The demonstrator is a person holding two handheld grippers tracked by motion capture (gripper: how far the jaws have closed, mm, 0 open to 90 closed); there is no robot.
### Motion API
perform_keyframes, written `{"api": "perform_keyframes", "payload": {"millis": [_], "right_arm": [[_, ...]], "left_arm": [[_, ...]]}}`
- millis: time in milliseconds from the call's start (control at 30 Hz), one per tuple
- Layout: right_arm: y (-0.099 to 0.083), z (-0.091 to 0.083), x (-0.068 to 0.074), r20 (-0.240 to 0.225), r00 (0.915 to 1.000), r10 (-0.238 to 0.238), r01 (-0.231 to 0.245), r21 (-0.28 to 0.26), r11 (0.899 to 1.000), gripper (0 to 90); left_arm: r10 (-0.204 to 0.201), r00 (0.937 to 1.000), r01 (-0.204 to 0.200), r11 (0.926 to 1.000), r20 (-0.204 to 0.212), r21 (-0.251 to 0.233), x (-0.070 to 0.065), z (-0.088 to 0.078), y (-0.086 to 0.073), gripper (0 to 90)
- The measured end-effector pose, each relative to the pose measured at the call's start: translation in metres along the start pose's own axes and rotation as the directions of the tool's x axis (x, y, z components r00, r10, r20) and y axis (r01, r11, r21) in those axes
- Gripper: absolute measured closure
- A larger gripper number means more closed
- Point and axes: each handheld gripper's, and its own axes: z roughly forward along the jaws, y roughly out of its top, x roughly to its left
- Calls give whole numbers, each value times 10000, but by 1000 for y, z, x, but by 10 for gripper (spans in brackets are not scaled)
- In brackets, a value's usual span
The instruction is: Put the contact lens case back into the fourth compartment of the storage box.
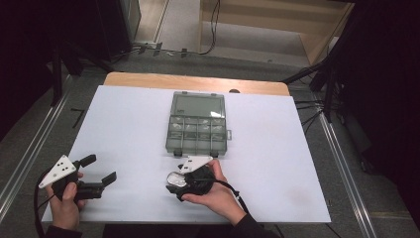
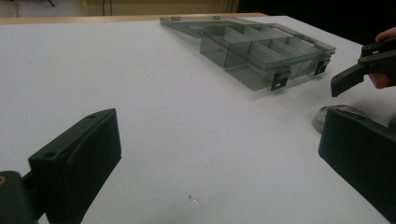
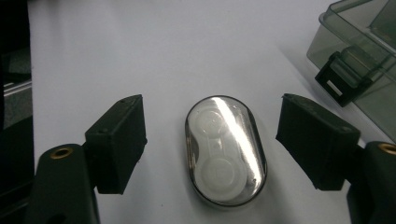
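The counter [image 1: 124, 129] is white with a tan wooden edge at the far side. The compartment box [image 1: 197, 124] is smoky grey and see-through, with black latches. The small oval case [image 3: 225, 150] is clear with a whitish insert. Both grippers, left [image 1: 101, 168] and right [image 3: 212, 144], are black, each topped by a white three-cornered plate with dark dots.

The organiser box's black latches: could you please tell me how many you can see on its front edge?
2. One latch sits at the left end of the organiser box's front edge, the other latch at the right end, nearest the right gripper. Others may be hidden.
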Motion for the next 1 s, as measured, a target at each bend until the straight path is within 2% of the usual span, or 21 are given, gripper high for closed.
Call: {"api": "perform_keyframes", "payload": {"millis": [333,1000], "right_arm": [[-4,4,-2,-33,9999,-148,149,390,9991,347],[-8,9,-4,41,9996,-293,289,730,9969,422]], "left_arm": [[7,10000,-7,10000,-2,22,0,0,0,0],[-6,10000,6,10000,11,35,0,1,0,0]]}}
